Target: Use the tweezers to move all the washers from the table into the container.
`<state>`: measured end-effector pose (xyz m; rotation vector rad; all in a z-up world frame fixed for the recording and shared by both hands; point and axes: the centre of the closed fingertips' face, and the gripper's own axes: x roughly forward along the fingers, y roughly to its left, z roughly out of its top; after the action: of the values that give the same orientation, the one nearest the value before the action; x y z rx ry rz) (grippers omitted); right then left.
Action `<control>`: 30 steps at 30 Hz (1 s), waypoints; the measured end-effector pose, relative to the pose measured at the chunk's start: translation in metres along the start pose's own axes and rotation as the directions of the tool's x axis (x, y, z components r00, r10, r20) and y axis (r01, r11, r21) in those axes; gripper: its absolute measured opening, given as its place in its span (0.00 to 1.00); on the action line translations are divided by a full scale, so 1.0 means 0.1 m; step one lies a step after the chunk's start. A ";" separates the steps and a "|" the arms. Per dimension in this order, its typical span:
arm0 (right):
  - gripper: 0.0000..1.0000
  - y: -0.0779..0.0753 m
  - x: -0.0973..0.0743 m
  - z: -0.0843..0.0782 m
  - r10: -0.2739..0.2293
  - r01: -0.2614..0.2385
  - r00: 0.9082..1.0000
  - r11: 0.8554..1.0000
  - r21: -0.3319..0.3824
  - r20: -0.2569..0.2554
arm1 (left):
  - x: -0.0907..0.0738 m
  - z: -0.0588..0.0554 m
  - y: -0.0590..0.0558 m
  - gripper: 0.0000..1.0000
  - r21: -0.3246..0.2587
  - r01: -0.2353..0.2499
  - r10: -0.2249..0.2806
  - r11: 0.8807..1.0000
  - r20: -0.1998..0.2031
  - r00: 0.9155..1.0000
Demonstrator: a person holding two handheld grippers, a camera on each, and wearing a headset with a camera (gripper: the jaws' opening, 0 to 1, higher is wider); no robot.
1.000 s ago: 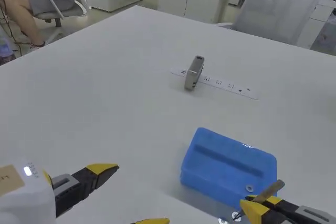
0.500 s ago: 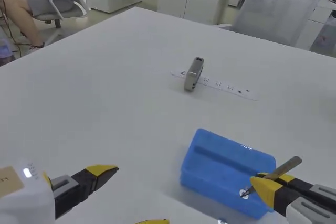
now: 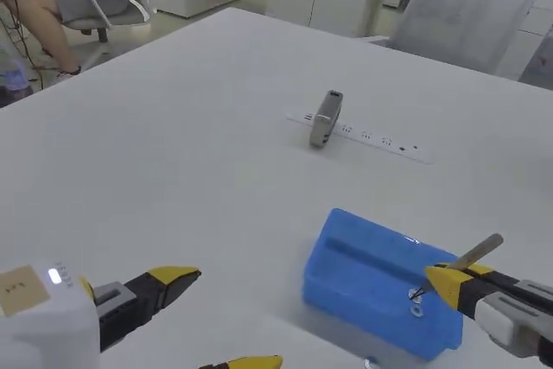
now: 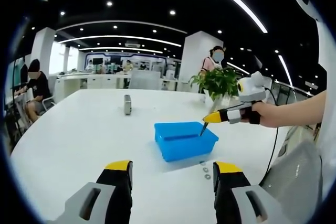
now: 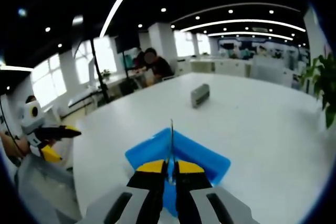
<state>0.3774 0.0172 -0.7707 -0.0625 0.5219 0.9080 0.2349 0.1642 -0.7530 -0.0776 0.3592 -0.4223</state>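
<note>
On white office table (image 3: pixel 173 136): blue container (image 3: pixel 367 270) at 5 o'clock, power strip (image 3: pixel 371 137) at 1 o'clock, chair (image 3: pixel 467 10) beyond. Right gripper (image 3: pixel 439 279) clamps tweezers (image 3: pixel 479 252), washer (image 3: pixel 416 308) at tip over container. Left gripper (image 3: pixel 233 317) spread wide, empty.

The blue rectangular plastic container (image 3: pixel 371 278) sat on the white desk (image 3: pixel 173 144) toward its near right, with small metal washers (image 4: pixel 206 170) on the desk just in front of it. Behind it, well apart, lay a white power strip (image 3: pixel 380 140) with a grey block (image 3: pixel 326 117) at its left end. Thin metal tweezers (image 5: pixel 171 140) in the right gripper (image 5: pixel 170 167) hung over the container's right part, and the left gripper (image 4: pixel 173 166) was at the near left.
</note>
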 end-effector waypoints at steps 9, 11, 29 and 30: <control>0.03 -0.10 0.19 -0.16 -0.006 0.006 0.998 1.000 0.008 -0.056 | 0.00 0.00 0.00 0.61 0.004 -0.004 0.004 1.000 -0.006 1.000; 0.03 -0.11 0.21 -0.18 -0.006 0.007 0.998 1.000 0.009 -0.064 | 0.00 -0.01 0.00 0.61 0.006 -0.004 0.004 1.000 -0.012 1.000; 0.04 -0.14 0.34 -0.30 -0.002 0.002 0.994 1.000 -0.003 -0.106 | 0.00 -0.03 -0.01 0.60 0.015 -0.002 0.002 1.000 -0.023 1.000; 0.04 -0.13 0.34 -0.30 0.002 -0.002 0.994 1.000 -0.003 -0.105 | 0.00 -0.03 -0.01 0.60 0.016 -0.002 0.003 1.000 -0.023 1.000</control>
<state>0.3925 0.0260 -0.8147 -0.1129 0.6186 0.9109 0.2336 0.1634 -0.7556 -0.0570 0.3780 -0.4239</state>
